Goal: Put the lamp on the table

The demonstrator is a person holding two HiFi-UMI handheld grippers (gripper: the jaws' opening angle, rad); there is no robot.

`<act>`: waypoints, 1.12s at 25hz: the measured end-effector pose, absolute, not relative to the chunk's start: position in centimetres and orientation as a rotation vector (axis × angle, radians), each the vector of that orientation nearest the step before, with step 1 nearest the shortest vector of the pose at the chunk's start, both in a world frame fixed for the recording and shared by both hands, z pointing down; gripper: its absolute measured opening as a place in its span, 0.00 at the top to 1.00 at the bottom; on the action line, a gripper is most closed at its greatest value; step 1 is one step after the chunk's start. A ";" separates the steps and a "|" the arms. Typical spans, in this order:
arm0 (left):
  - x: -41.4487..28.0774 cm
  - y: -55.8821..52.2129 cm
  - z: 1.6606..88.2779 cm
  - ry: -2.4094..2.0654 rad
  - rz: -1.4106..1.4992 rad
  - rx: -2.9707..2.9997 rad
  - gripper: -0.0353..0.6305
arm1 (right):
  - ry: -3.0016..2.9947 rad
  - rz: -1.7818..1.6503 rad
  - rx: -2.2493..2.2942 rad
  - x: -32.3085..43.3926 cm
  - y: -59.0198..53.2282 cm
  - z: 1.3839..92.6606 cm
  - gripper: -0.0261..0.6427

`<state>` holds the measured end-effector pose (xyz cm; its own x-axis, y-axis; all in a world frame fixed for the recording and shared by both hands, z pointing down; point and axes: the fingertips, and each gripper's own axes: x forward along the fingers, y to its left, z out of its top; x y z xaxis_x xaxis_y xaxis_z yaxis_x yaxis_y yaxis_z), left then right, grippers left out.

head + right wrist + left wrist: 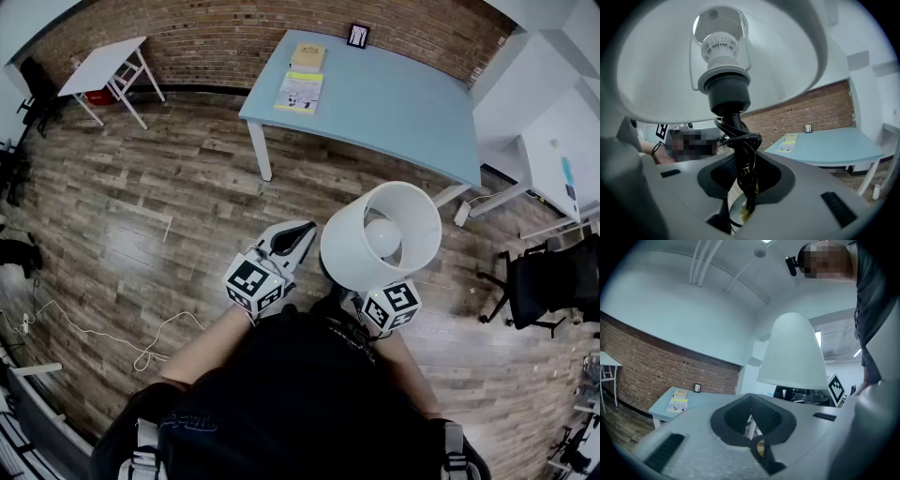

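right fingers [719, 174] clenched on the lamp [723, 89] stem [741, 161], black cord [743, 138] looped round the stem just above the pads. left fingers [736, 416] pressed together on nothing, only a worktop leg shows past them.

progress: the lamp is up in your right gripper [743, 176], off the floor and in the air in front of your chest. it's not on the worktop [394, 103] yet, that's well apart, ahead of you by the brick wall, with booklets [302, 91] and a small frame [357, 36] at its far end and plenty of bare top near you. i'd say lift done, carry under way; left: get to the worktop, set the base down upright, let go.

pose: right gripper held close to your body pointing up, lamp about upright, shade [347, 251] mouth facing your head, bulb [382, 234] showing. left gripper [750, 416] just beside the shade on its left, angled up and forward, not touching the lamp.
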<state>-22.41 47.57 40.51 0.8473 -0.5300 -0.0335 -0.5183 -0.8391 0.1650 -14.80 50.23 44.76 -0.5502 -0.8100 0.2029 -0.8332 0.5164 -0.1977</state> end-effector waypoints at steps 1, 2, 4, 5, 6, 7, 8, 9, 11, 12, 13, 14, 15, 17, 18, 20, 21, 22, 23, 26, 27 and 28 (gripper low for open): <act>-22.2 47.2 40.5 -0.822 -0.116 2.873 0.93 | -2.661 0.420 1.443 -14.6 49.9 44.8 0.82; -22.0 46.9 40.6 -0.824 -0.115 2.870 0.93 | -2.661 0.422 1.442 -14.4 49.6 44.8 0.82; -21.7 46.3 40.8 -0.827 -0.112 2.864 0.93 | -2.661 0.429 1.440 -14.0 49.0 45.0 0.82; -21.5 46.1 41.0 -0.829 -0.108 2.861 0.93 | -2.661 0.434 1.438 -13.8 48.8 45.2 0.82; -21.3 45.9 41.3 -0.831 -0.102 2.858 0.93 | -2.661 0.441 1.437 -13.6 48.6 45.4 0.82; -21.1 45.7 41.5 -0.834 -0.093 2.858 0.93 | -2.662 0.448 1.434 -13.4 48.3 45.6 0.82; -20.8 45.3 41.7 -0.837 -0.084 2.859 0.93 | -2.665 0.454 1.432 -13.1 47.9 45.7 0.82; -20.5 45.0 41.8 -0.839 -0.076 2.860 0.93 | -2.666 0.460 1.430 -12.9 47.5 45.8 0.82; -19.8 44.3 41.9 -0.842 -0.068 2.859 0.93 | -2.667 0.472 1.429 -12.2 46.9 45.9 0.82; -19.3 43.9 41.9 -0.844 -0.066 2.858 0.93 | -2.667 0.475 1.428 -11.7 46.6 46.0 0.82; -18.8 43.6 41.9 -0.845 -0.064 2.857 0.93 | -2.667 0.476 1.428 -11.2 46.2 45.9 0.82; -18.3 43.2 41.9 -0.846 -0.062 2.858 0.93 | -2.667 0.473 1.429 -10.7 45.7 45.9 0.82; -17.8 42.9 42.0 -0.844 -0.058 2.859 0.93 | -2.667 0.469 1.430 -10.2 45.2 45.8 0.82; -16.8 42.3 42.2 -0.838 -0.051 2.859 0.93 | -2.669 0.462 1.431 -9.4 44.4 45.8 0.82; -16.3 41.9 42.3 -0.836 -0.048 2.858 0.93 | -2.671 0.461 1.431 -9.0 44.0 45.8 0.82; -15.4 40.9 42.5 -0.838 -0.045 2.856 0.93 | -2.676 0.468 1.425 -8.1 43.0 45.9 0.82; -14.9 40.2 42.5 -0.842 -0.044 2.856 0.93 | -2.680 0.474 1.420 -7.6 42.4 45.9 0.82; -14.3 39.6 42.4 -0.848 -0.045 2.856 0.93 | -2.684 0.480 1.415 -7.0 41.8 46.0 0.82; -13.7 38.9 42.3 -0.853 -0.046 2.854 0.93 | -2.687 0.483 1.410 -6.4 41.2 46.0 0.82; -11.6 37.1 42.0 -0.867 -0.053 2.851 0.93 | -2.696 0.469 1.392 -4.4 39.2 45.6 0.82; -10.8 36.5 41.8 -0.870 -0.055 2.851 0.93 | -2.700 0.461 1.386 -3.7 38.6 45.4 0.82; -10.0 36.0 41.7 -0.873 -0.055 2.852 0.93 | -2.702 0.453 1.381 -3.0 38.0 45.2 0.82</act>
